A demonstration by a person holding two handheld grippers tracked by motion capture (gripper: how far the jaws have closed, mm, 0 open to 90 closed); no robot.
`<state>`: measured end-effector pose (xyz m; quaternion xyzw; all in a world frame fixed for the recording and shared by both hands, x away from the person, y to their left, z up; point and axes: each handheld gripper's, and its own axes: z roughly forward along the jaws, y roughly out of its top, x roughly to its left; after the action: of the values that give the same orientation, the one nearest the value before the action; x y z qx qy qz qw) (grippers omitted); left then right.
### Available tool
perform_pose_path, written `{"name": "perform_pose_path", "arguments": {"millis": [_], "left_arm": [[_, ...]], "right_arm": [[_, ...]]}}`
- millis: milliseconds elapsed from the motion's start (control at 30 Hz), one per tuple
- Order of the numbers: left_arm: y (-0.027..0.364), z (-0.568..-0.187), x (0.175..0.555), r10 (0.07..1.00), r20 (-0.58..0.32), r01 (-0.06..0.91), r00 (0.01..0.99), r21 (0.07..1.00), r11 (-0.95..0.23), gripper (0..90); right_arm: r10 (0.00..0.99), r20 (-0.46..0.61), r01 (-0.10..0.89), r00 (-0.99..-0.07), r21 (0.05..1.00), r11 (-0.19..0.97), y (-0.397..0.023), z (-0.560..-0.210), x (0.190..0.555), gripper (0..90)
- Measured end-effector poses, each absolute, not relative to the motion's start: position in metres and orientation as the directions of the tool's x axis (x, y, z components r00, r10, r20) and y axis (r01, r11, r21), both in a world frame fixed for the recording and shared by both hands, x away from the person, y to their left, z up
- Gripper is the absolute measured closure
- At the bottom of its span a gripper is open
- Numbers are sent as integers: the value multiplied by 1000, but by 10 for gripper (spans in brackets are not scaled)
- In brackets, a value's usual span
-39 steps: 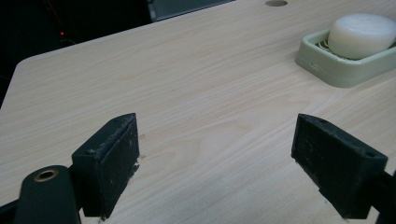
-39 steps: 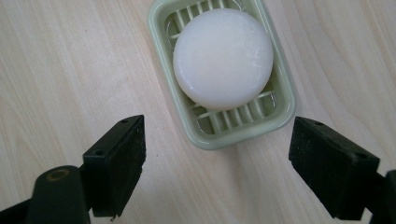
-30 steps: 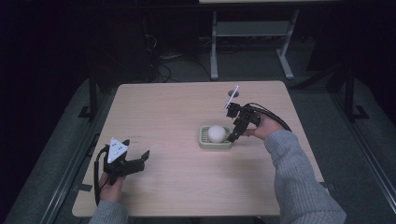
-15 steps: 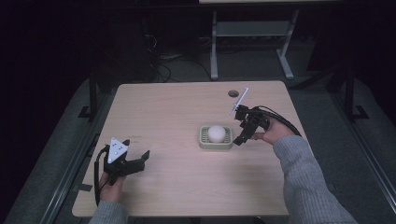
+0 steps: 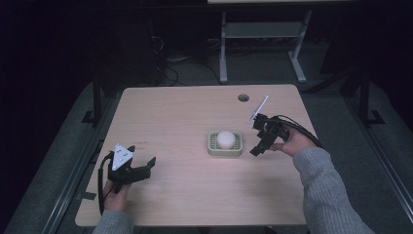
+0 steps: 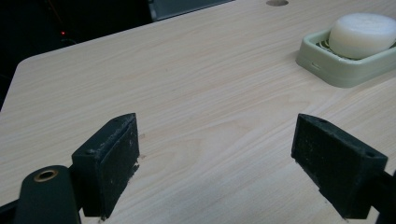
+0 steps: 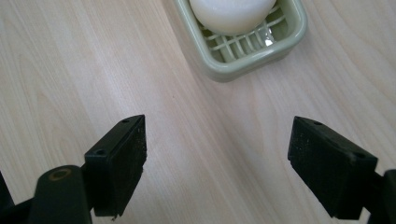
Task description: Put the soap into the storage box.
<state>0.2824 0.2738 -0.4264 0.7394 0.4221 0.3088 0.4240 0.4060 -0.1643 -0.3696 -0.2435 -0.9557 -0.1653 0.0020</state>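
Pale wood table [image 5: 185,122] in dark room, soap dish [image 5: 225,144] between 2 wide-spread hand-held grippers.

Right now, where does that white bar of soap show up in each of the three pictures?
High view: the soap sits in the green dish, right of the table's middle.
Left gripper view: soap at the upper right corner.
Right gripper view: soap at the top edge, cut off.
Shared landmark: the green dish under it.
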Motion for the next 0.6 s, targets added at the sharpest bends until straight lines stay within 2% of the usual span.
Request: {"name": "perform_pose_path", "arguments": {"millis": [600], "left_arm": [[273, -427, 282, 886, 103, 360, 452, 888, -287, 148]], "right_arm": [[481, 79, 479, -873, 325, 816, -183, -376, 387, 192]]}}
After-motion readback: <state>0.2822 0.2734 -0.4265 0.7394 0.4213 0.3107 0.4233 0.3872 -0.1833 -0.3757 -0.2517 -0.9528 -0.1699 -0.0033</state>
